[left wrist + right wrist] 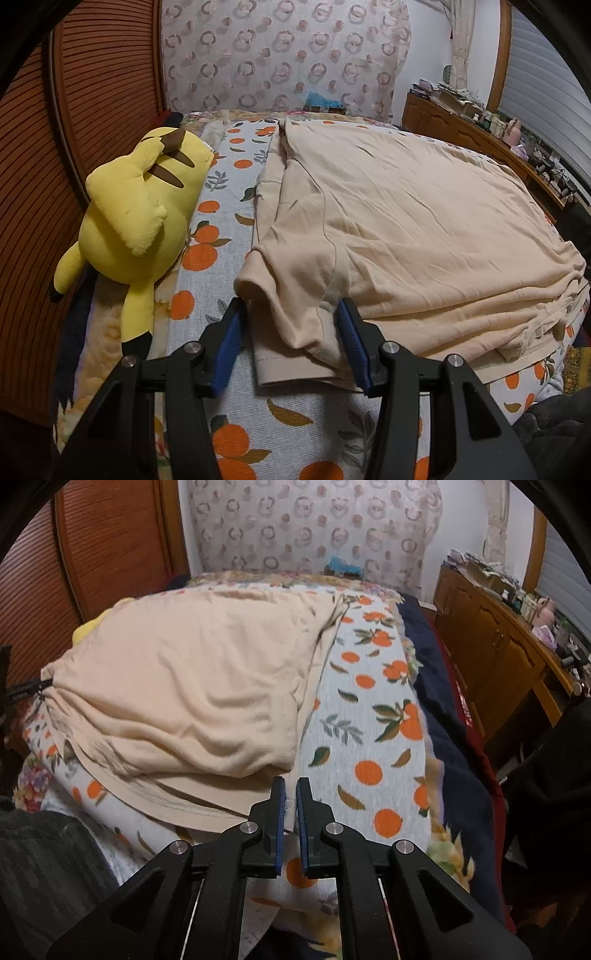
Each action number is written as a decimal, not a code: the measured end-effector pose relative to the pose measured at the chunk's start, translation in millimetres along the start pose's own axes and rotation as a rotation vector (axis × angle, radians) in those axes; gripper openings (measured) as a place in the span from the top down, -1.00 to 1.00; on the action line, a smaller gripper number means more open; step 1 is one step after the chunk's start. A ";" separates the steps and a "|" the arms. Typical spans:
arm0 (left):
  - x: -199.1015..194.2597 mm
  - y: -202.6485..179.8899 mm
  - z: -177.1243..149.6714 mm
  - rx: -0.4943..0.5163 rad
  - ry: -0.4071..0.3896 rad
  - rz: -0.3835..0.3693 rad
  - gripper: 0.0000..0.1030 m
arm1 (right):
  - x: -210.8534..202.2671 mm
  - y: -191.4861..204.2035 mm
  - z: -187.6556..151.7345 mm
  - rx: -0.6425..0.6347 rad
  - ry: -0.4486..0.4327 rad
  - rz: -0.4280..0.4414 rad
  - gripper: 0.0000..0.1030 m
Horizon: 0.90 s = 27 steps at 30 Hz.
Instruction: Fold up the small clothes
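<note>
A cream T-shirt (399,221) lies spread on the orange-print bedsheet (229,229). My left gripper (293,314) is open, with its blue pads on either side of the near sleeve (295,317). In the right wrist view the same shirt (192,679) is rumpled, with a fold lying over its lower layer. My right gripper (290,790) is shut on the shirt's near hem corner, and a thin strip of cream cloth shows between the pads. The left gripper's tip shows at the far left edge (26,688).
A yellow plush toy (144,206) lies on the bed left of the shirt, against a slatted wooden panel (40,206). A wooden dresser (495,653) with clutter stands at the right. A dark blanket (443,709) runs along the bed's right edge.
</note>
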<state>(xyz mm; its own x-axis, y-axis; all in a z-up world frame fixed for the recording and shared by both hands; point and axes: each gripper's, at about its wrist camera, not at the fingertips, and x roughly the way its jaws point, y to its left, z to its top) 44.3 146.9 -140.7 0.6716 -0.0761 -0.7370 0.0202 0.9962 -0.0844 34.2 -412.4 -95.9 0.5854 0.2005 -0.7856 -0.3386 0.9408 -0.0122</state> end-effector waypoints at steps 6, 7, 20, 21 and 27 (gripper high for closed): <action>0.0 -2.3 0.0 0.005 -0.007 0.010 0.02 | -17.1 5.1 16.8 -0.009 -0.079 -0.035 0.71; 0.1 -2.4 0.8 0.006 -0.007 0.012 0.02 | -17.6 7.3 21.1 -0.013 -0.091 -0.044 0.59; 0.1 -2.9 -0.6 0.001 -0.019 0.019 -0.01 | 56.5 61.0 58.4 -0.072 -0.078 0.076 0.43; 0.5 -2.5 0.0 0.001 -0.019 0.020 -0.01 | 59.2 62.3 58.7 -0.070 -0.076 0.077 0.43; -1.2 -2.0 -1.5 -0.014 -0.005 0.031 -0.01 | 81.6 70.3 59.0 -0.057 -0.036 0.063 0.42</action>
<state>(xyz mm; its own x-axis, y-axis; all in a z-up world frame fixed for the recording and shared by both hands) 42.4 144.9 -140.7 0.6757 -0.0452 -0.7358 -0.0108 0.9974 -0.0712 101.7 -313.8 -124.4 0.5874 0.2697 -0.7630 -0.4163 0.9092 0.0008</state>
